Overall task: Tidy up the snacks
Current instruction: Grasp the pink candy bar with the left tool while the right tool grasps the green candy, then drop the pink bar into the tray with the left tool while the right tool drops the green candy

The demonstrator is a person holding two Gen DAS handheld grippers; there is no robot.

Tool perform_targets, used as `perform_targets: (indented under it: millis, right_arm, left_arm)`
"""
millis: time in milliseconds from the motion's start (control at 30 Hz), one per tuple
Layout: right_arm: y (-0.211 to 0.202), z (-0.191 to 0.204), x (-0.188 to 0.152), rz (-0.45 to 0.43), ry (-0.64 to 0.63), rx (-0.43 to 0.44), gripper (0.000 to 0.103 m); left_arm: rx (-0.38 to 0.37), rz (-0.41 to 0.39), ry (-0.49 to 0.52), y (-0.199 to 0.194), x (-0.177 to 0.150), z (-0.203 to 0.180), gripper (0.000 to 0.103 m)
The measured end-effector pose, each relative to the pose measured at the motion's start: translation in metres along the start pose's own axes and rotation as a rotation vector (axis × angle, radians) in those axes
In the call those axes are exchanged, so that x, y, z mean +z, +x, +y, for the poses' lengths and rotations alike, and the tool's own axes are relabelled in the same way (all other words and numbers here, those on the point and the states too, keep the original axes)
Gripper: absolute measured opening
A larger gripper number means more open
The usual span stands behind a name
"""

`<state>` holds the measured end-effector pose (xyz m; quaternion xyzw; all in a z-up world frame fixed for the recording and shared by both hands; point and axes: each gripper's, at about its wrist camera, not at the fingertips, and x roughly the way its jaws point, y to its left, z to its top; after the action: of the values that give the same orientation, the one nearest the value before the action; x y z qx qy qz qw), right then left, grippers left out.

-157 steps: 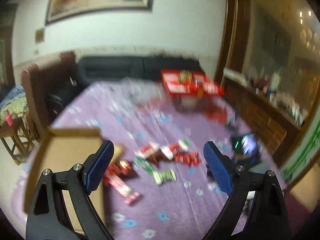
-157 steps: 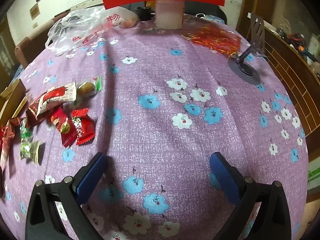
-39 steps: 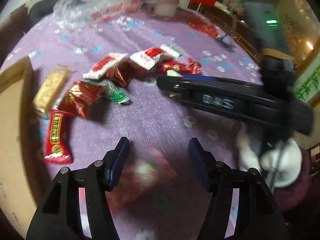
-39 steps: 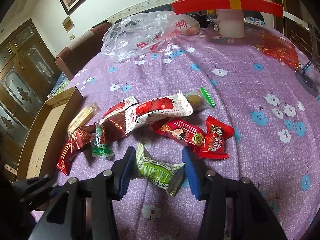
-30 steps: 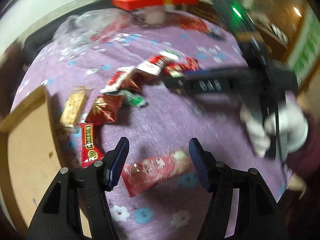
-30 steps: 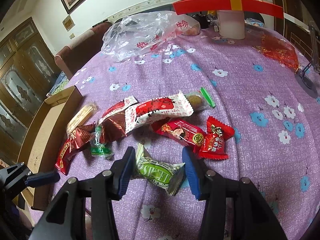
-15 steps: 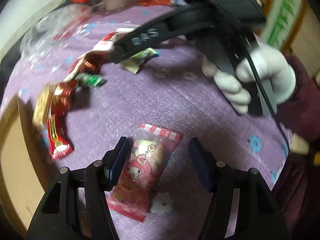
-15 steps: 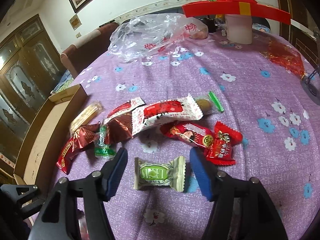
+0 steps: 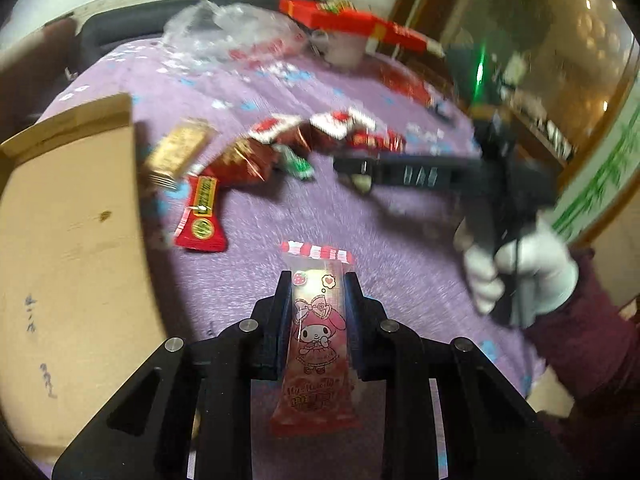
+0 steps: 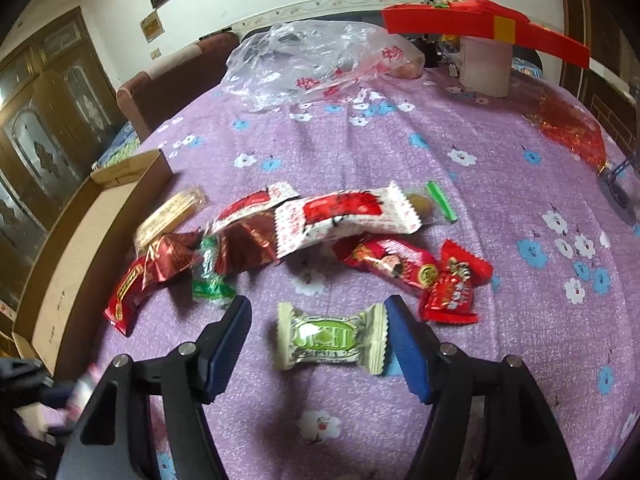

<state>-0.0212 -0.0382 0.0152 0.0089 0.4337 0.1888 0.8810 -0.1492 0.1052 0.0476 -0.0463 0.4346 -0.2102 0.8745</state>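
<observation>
My left gripper (image 9: 318, 284) is shut on a pink cartoon-printed snack packet (image 9: 318, 336) and holds it above the purple flowered tablecloth (image 9: 400, 248). An open cardboard box (image 9: 68, 216) lies just to its left. My right gripper (image 10: 320, 320) is open, its jaws on either side of a green and white wrapped sweet (image 10: 332, 338) lying on the cloth. A pile of several red, white and gold snack packets (image 10: 304, 228) lies beyond it; the pile also shows in the left wrist view (image 9: 280, 148).
A clear plastic bag (image 10: 316, 60) and a red box on a white container (image 10: 484, 32) stand at the table's far side. A red foil wrapper (image 10: 572, 128) lies far right. A sofa (image 10: 176, 72) stands behind the table.
My left gripper has closed on the pink packet and lifted it off the cloth. My right gripper has moved forward around the green sweet.
</observation>
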Motion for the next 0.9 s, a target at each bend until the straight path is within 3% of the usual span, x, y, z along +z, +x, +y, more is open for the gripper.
perform_targets:
  millis: [67, 100, 167, 333, 500, 733, 900]
  right_arm:
    - [0.0, 0.007, -0.003, 0.005, -0.036, -0.017, 0.052]
    - [0.0, 0.012, -0.005, 0.009, -0.062, -0.029, 0.052]
    - [-0.004, 0.017, -0.009, 0.015, -0.081, -0.018, 0.04]
    - [-0.019, 0.012, -0.013, 0.016, -0.047, -0.008, 0.039]
    - [-0.048, 0.024, 0.001, -0.033, -0.044, 0.047, 0.039]
    - [-0.046, 0.106, 0.031, -0.002, -0.128, 0.239, 0.039]
    - [-0.014, 0.169, 0.038, 0.05, -0.204, 0.298, 0.039]
  left_arm:
    - [-0.024, -0.034, -0.034, -0.013, 0.0, 0.004, 0.023]
    - [-0.035, -0.054, -0.056, -0.021, 0.001, 0.008, 0.023]
    - [-0.043, -0.077, -0.085, -0.029, 0.004, 0.015, 0.023]
    - [-0.035, -0.15, -0.16, -0.052, 0.016, 0.048, 0.023]
    - [0.034, -0.184, -0.243, -0.073, 0.024, 0.095, 0.023]
    - [0.077, -0.139, -0.416, -0.066, 0.037, 0.17, 0.023]
    - [0.115, -0.105, -0.468, -0.051, 0.044, 0.202, 0.023]
